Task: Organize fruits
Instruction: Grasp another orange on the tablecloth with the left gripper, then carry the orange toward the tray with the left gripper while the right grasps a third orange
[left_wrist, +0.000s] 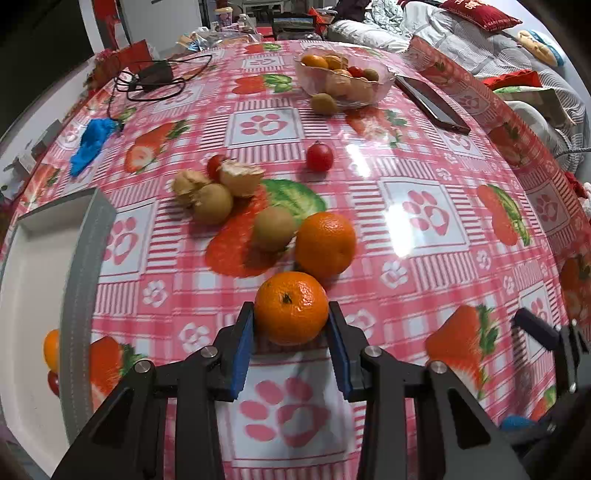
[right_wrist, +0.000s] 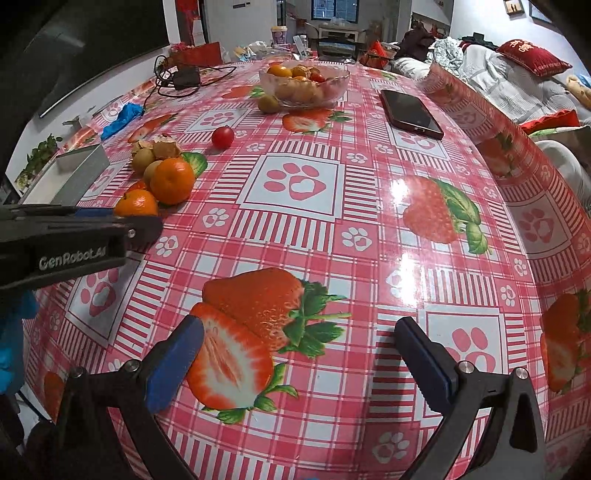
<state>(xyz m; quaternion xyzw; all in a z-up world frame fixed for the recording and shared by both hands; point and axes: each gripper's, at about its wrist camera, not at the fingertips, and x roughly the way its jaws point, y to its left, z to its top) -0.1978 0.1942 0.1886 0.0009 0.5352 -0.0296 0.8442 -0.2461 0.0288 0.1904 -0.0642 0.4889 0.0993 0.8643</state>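
- Mandarin (left_wrist: 291, 307), stem scar facing up, sits on the tablecloth (left_wrist: 424, 236) between the blue pads (left_wrist: 242, 350) of the left gripper (left_wrist: 291, 334); both pads press its sides, so the jaws are pinched on it.
- Second mandarin (left_wrist: 325, 244) lies just beyond the first, touching a brownish-green fruit (left_wrist: 274, 229) on its left.
- Farther out, a cluster of small brown fruits (left_wrist: 212, 203) and torn peel (left_wrist: 242, 179) lies with a small red tomato (left_wrist: 215, 165) behind it; a lone cherry tomato (left_wrist: 319, 156) stands apart to the right.
- White tray (left_wrist: 33, 295) with a grey rim lies at the left edge, holding an orange fruit and a small red one at its near side.
- Glass bowl (left_wrist: 343, 79) of mixed fruit stands at the far side, one brown fruit (left_wrist: 324, 103) touching its front wall.
- Phone (left_wrist: 432, 105) lies right of the bowl; a black charger with cable (left_wrist: 155, 75) and a blue crumpled item (left_wrist: 90, 142) lie at far left.
- Right gripper (right_wrist: 299, 363) hovers over a printed strawberry, jaws spread wide, nothing between them.
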